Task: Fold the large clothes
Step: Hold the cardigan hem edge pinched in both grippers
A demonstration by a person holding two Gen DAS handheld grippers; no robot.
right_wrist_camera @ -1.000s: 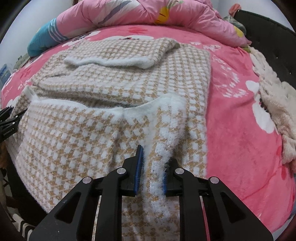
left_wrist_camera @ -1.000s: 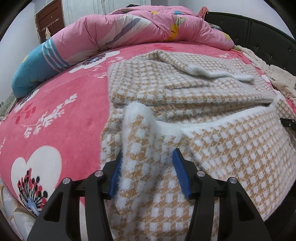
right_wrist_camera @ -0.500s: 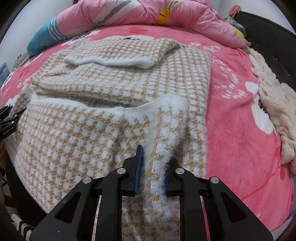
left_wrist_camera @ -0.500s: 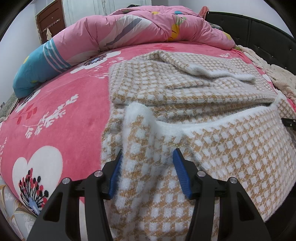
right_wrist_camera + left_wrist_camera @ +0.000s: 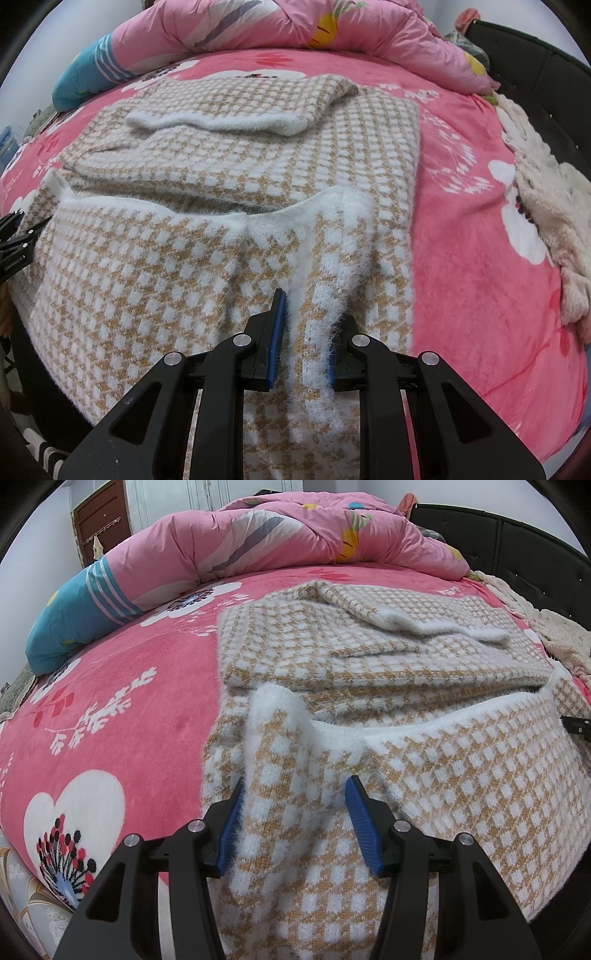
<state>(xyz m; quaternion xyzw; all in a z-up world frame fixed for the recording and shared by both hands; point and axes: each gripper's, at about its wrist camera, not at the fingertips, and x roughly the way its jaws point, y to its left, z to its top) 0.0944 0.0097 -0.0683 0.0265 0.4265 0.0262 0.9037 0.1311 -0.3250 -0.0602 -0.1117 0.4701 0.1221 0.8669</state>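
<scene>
A tan-and-white checked fuzzy sweater [image 5: 369, 664] lies on a pink flowered bed, its sleeves folded across the body; it also shows in the right wrist view [image 5: 240, 158]. The near hem part is lifted toward me with a white fuzzy edge [image 5: 424, 723]. My left gripper [image 5: 295, 812] has its jaws wide apart around the left hem corner. My right gripper [image 5: 308, 332] has its jaws narrowly apart around the right hem corner [image 5: 321, 295], with the fabric between the pads.
A rolled pink and blue quilt [image 5: 221, 554] lies across the far side of the bed. A cream fluffy garment [image 5: 546, 206] lies at the right by the black headboard [image 5: 535, 62]. The pink bedspread [image 5: 110, 720] spreads to the left.
Almost nothing has moved. Both grippers hold the same spots at the hem, and the view has shifted only slightly.
</scene>
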